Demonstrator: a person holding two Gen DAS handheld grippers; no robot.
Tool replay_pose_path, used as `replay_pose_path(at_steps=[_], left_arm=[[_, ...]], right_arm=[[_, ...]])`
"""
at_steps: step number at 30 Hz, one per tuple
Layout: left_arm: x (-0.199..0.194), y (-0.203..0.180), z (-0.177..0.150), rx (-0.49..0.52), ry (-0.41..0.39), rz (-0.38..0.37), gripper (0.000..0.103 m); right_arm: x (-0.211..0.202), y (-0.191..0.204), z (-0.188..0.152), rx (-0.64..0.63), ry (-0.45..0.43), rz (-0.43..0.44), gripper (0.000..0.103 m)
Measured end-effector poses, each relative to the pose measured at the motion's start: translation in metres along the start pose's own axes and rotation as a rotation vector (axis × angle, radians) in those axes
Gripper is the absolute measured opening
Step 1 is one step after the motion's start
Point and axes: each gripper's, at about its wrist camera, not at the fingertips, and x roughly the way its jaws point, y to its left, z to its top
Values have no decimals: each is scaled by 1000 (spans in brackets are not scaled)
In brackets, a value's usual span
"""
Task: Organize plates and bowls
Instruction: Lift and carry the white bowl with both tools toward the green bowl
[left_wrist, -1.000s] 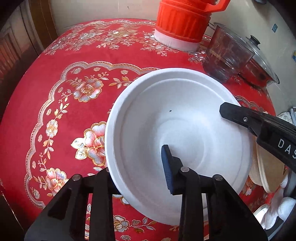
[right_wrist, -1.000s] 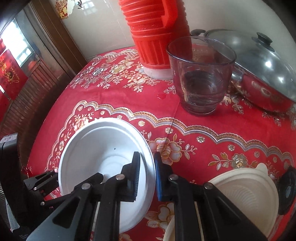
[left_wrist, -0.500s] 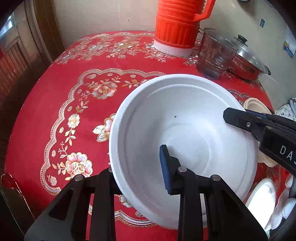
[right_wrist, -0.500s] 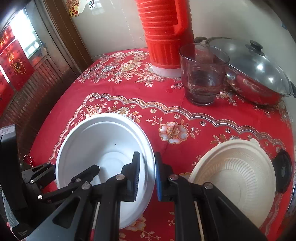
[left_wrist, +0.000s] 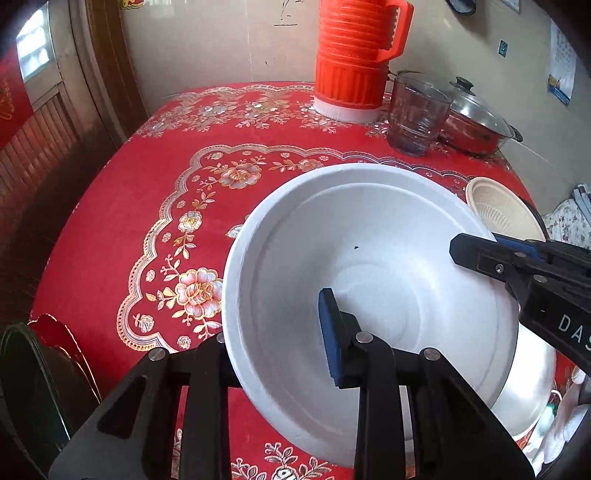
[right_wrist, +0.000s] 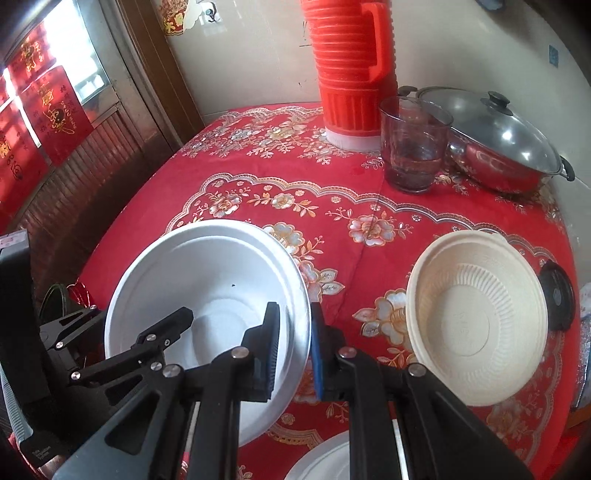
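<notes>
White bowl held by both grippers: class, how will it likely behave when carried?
The white bowl looks like thin foam, so probably light and bendy. The left gripper and right gripper clamp opposite rims; hard squeezing might dent it.

Two grippers are in view: the left gripper (left_wrist: 273, 332) and the right gripper (right_wrist: 293, 350). On the bench (right_wrist: 229, 173) there are one white bowl (right_wrist: 207, 280), one cream ribbed bowl (right_wrist: 476, 332), one red thermos jug (right_wrist: 351, 66), one glass tumbler (right_wrist: 413, 144) and one lidded steel pot (right_wrist: 498, 144). At the near edge shows perhaps one more white dish (right_wrist: 321, 461), mostly hidden.
</notes>
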Motion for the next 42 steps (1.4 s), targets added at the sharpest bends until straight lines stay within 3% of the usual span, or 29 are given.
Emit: replay_pose_path(at_steps=[18,24,36,42], left_arm=[[-46,20,-30,22,-57,-8,27],[-64,43,-40,5,-56,-21,27],[-116,174,-78,-146,-82,78,27],[-119,218,-103,-167,-61,146,27]], right_arm=[[-41,43,-24,-43,-55,-9,17],[-50,68,-27,-79,-74,8,17],[-37,191,-26,-259,-84,155,17],[-10,238,-32,-318,-42,207,17]])
